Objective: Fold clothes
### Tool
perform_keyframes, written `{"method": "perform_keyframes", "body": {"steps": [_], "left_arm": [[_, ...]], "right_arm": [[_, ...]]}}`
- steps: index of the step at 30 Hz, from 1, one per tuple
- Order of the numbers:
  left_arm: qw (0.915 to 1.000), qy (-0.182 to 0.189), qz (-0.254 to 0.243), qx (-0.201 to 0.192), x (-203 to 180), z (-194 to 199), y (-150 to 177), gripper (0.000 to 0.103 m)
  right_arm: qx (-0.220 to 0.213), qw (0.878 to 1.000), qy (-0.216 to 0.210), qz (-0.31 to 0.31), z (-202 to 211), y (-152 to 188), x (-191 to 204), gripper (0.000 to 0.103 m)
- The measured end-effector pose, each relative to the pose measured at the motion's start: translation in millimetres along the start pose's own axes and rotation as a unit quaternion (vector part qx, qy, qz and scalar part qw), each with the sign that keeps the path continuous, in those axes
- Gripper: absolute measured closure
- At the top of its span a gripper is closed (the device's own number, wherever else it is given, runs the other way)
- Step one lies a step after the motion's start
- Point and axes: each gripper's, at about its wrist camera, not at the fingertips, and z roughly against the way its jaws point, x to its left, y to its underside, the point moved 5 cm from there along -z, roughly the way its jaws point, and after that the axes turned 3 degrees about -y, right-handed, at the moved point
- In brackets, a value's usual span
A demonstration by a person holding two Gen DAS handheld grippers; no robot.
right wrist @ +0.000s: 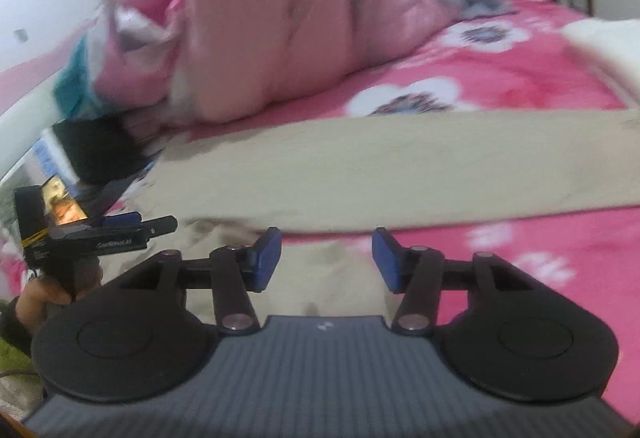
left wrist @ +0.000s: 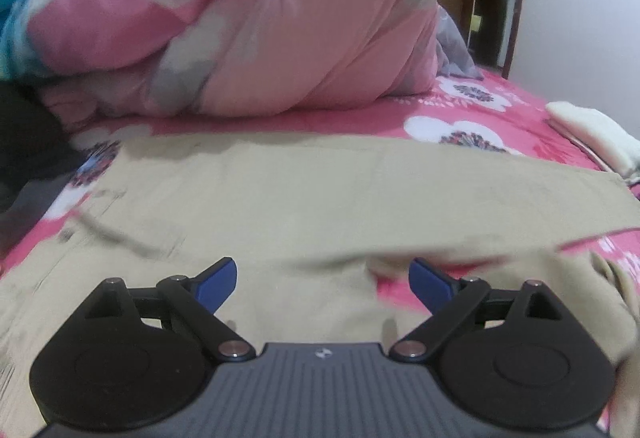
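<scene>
Beige trousers (left wrist: 320,190) lie spread flat across the pink flowered bedsheet (left wrist: 460,118). In the right wrist view the same trousers (right wrist: 400,166) show as a long beige band with a creased part nearer the camera. My left gripper (left wrist: 324,284) hovers just above the near part of the cloth, its blue pads wide apart and holding nothing. My right gripper (right wrist: 326,258) is also open over the near beige fabric, with nothing pressed between its pads. The left gripper (right wrist: 158,226) appears side-on at the far left of the right wrist view, held by a hand (right wrist: 36,298).
A bulky pink quilt (left wrist: 300,38) is heaped at the back of the bed. A black garment (left wrist: 24,138) lies at the left, a folded cream cloth (left wrist: 592,134) at the right edge, and grey fabric (left wrist: 452,50) behind the quilt. A white wall stands to the right.
</scene>
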Motion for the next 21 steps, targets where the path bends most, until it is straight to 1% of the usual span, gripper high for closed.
{"method": "perform_keyframes", "body": {"steps": [2,4,5,6,8,11,13,16,17,19,21], "left_arm": [[0.9999,-0.005,0.007,0.005,8,17,15,0.009],[0.9997,-0.008,0.020,0.008,17,32,29,0.009],[0.9995,-0.008,0.030,0.011,22,39,37,0.009],[0.9991,-0.006,0.041,0.014,28,45,45,0.009],[0.9978,-0.003,0.062,0.023,40,57,63,0.009],[0.9942,-0.009,0.098,0.043,62,70,91,0.009],[0.9911,-0.012,0.123,0.050,75,75,107,0.009],[0.9847,-0.010,0.169,0.039,91,76,116,0.009],[0.9814,-0.005,0.189,0.031,96,77,117,0.009],[0.9738,0.004,0.227,0.014,103,76,115,0.009],[0.9675,0.007,0.253,0.001,108,71,112,0.009]], "right_arm": [[0.006,1.000,-0.020,-0.003,-9,11,14,0.052],[0.009,0.999,-0.042,-0.011,-5,23,27,0.052],[0.010,0.999,-0.043,-0.010,-2,28,32,0.051],[0.010,0.999,-0.038,-0.006,2,34,35,0.051],[0.011,1.000,-0.010,-0.003,16,48,37,0.047],[0.014,0.999,0.043,-0.018,38,64,22,0.045],[0.012,0.997,0.067,-0.036,51,73,12,0.044],[0.010,0.996,0.068,-0.056,57,82,14,0.043],[0.010,0.996,0.065,-0.054,56,83,19,0.041],[0.017,0.997,0.064,-0.030,46,87,36,0.035],[0.033,0.997,0.073,-0.002,30,93,53,0.031]]}}
